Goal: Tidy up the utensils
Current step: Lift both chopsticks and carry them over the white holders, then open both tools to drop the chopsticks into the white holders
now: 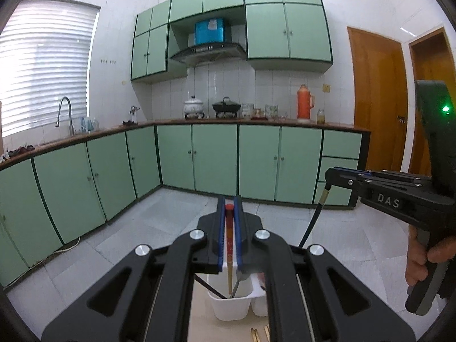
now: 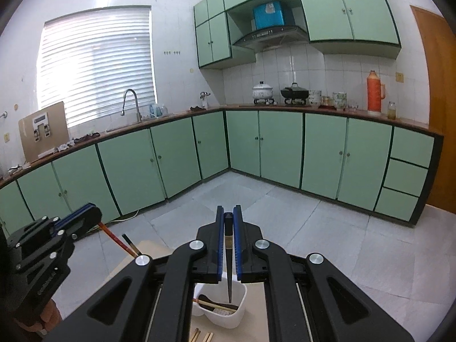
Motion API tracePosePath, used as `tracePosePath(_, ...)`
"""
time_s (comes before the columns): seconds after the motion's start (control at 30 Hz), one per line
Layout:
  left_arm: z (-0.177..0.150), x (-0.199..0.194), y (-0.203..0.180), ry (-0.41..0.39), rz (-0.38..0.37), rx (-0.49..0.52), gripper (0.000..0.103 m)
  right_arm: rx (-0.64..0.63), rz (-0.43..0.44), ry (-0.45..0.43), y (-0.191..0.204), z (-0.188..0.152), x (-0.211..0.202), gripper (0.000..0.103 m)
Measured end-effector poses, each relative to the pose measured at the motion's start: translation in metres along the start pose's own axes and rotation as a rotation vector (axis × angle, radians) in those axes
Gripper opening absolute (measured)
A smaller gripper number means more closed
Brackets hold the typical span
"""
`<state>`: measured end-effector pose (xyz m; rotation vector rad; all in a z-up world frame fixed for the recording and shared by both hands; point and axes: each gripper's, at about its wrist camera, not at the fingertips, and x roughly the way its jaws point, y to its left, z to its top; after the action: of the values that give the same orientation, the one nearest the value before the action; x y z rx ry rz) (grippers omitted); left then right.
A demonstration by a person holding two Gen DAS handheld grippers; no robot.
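Now, with the left gripper (image 1: 229, 213) clamped on the red-tipped chopstick (image 1: 228, 236) and the right gripper (image 2: 228, 222) on the black chopstick (image 2: 228, 265), we keep both upright over the white holder (image 2: 225, 317) before releasing.

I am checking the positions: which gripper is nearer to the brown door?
Right. The right gripper sits on the door side; the left gripper is farther left, over the white holder.

right gripper (image 2: 228, 222) | jaws clamp black chopstick (image 2: 228, 270) | over white holder (image 2: 239, 310)
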<state>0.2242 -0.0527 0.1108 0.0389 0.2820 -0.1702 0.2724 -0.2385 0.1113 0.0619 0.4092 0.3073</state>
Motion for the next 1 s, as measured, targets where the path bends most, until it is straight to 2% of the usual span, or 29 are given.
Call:
tracePosePath(0.27,-0.021,0.019,0.012,0.063,0.010,-0.004,0.005,-0.026,0.000,0.067,0.006,-0.027,0.016,0.007)
tracePosePath(0.37,-0.028,0.023,0.016,0.089,0.018,0.000,0.008,-0.037,0.001,0.096,0.009,-0.038,0.019,0.007)
tracePosePath(0.43,-0.032,0.024,0.019,0.101,0.021,0.003,0.017,-0.034,0.002,0.103,0.008,-0.045,0.018,0.007)
tracePosePath(0.53,-0.038,0.019,0.024,0.100,0.027,0.004,0.032,-0.014,0.001,0.107,0.006,-0.053,0.013,0.018)
tracePosePath(0.6,-0.041,0.012,0.026,0.090,0.033,0.007,0.039,-0.002,-0.013,0.094,0.004,-0.058,0.004,0.033)
tracePosePath(0.8,-0.051,-0.017,0.032,0.055,0.042,-0.014,0.058,0.003,-0.047,0.058,0.000,-0.073,-0.022,0.049)
tracePosePath(1.0,-0.071,-0.051,0.031,0.048,0.051,-0.037,0.068,0.040,-0.040,0.035,0.002,-0.100,-0.050,0.061)
